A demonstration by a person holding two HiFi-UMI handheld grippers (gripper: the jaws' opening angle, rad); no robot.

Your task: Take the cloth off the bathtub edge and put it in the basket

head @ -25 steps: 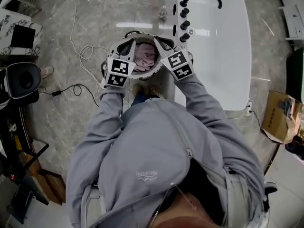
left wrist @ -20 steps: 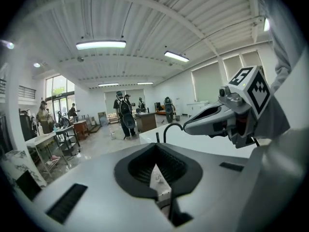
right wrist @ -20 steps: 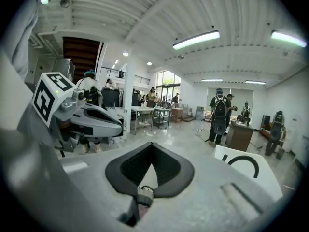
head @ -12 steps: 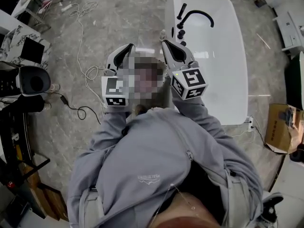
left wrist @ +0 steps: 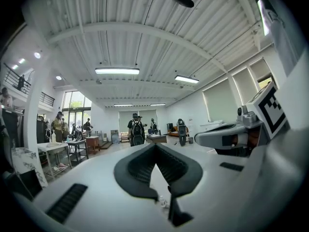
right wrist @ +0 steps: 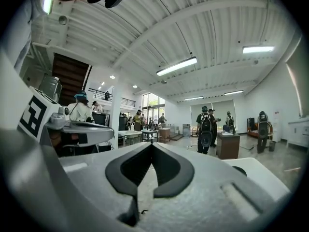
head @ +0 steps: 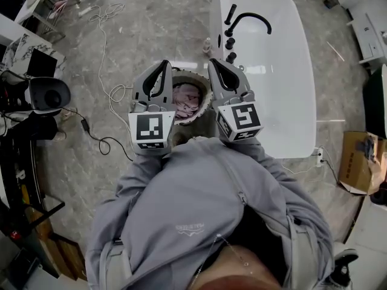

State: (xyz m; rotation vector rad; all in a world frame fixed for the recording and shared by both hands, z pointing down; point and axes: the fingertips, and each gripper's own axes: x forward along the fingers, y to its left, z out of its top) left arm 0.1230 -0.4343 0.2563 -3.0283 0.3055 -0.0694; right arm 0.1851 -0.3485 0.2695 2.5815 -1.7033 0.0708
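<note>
In the head view a pink cloth (head: 186, 96) lies bunched inside a round woven basket (head: 202, 111) on the floor beside the white bathtub (head: 284, 71). My left gripper (head: 164, 63) is raised over the basket's left rim and my right gripper (head: 213, 63) over its right rim, both pointing away from me. Each is shut with nothing between its jaws. In the left gripper view the left gripper (left wrist: 155, 146) points level across a large hall, tips together. The right gripper (right wrist: 150, 145) shows the same in the right gripper view.
A black tap (head: 251, 20) and knobs (head: 230, 43) sit on the tub's left rim. Cables (head: 103, 101) trail over the marble floor on the left. A cardboard box (head: 357, 162) stands at right. Several people (left wrist: 137, 129) stand far off in the hall.
Both grippers have risen from the basket's rim toward the camera and now look larger. The view has shifted, so more of the bathtub shows. The cloth stays in the basket.
</note>
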